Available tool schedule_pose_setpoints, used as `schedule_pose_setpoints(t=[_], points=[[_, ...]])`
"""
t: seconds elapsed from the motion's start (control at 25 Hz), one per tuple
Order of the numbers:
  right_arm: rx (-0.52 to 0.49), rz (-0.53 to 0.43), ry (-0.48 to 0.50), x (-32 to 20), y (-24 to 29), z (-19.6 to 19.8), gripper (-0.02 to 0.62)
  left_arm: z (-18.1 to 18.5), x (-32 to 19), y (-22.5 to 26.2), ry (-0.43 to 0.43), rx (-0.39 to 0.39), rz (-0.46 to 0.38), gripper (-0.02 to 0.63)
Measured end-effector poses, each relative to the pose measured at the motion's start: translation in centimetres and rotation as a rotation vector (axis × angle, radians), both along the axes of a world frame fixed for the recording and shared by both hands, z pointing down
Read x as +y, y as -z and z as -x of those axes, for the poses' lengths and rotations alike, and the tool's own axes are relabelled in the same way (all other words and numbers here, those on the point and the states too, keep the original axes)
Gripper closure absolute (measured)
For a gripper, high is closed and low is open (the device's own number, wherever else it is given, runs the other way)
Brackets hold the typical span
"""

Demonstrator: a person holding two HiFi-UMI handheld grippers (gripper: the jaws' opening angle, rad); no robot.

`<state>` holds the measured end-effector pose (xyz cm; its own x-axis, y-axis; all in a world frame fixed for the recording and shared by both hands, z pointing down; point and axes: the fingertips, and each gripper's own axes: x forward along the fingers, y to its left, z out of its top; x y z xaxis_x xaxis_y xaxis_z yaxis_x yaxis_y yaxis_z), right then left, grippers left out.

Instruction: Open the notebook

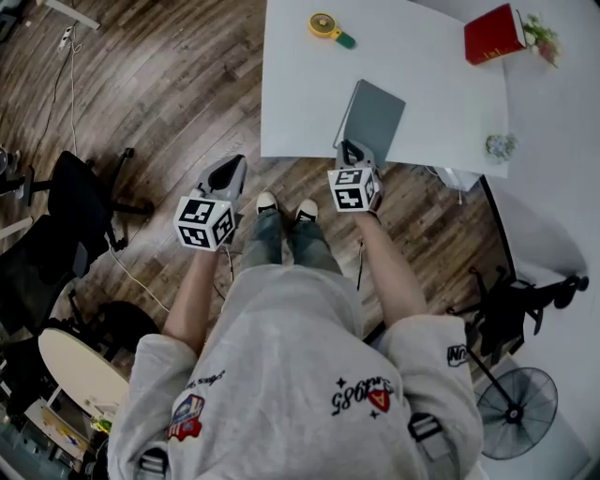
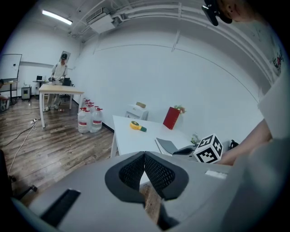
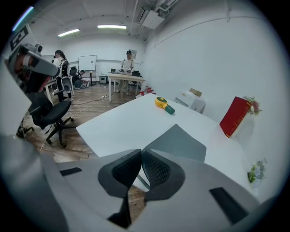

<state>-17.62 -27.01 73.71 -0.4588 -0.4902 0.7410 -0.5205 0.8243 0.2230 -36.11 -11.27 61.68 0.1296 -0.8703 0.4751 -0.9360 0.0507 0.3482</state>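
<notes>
A grey notebook (image 1: pixel 375 114) lies at the near edge of the white table (image 1: pixel 300 94). My right gripper (image 1: pixel 352 153) is at the notebook's near corner. In the right gripper view its jaws are closed on the edge of the grey cover (image 3: pixel 177 142), which slopes up off the pages beneath. My left gripper (image 1: pixel 228 167) hangs over the wood floor to the left of the table. Its jaws meet at the tips (image 2: pixel 144 154) with nothing between them. From the left gripper view the notebook (image 2: pixel 168 146) shows beside the right gripper's marker cube (image 2: pixel 208 148).
On the table stand a yellow round gadget (image 1: pixel 326 26) at the far middle, a red book (image 1: pixel 494 34) with a small plant (image 1: pixel 542 36) at the far right, and a small flower (image 1: pixel 501 146) at the right edge. A black office chair (image 1: pixel 75 202) stands left, a floor fan (image 1: pixel 516 412) right.
</notes>
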Motion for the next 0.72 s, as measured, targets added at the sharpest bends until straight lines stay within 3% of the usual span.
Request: schedule_pose_setpoints(t=[0.52, 0.72], points=[[-0.170, -0.049, -0.112, -1.0, 5.5, -3.7, 0.569, -4.6, -2.5, 1.2, -0.116, -0.025, -0.016, 0.601], [-0.247, -0.047, -0.197, -1.3, 7.2, -6.0, 0.571, -6.8, -3.1, 1.7, -0.171, -0.039, -0.022, 0.601]])
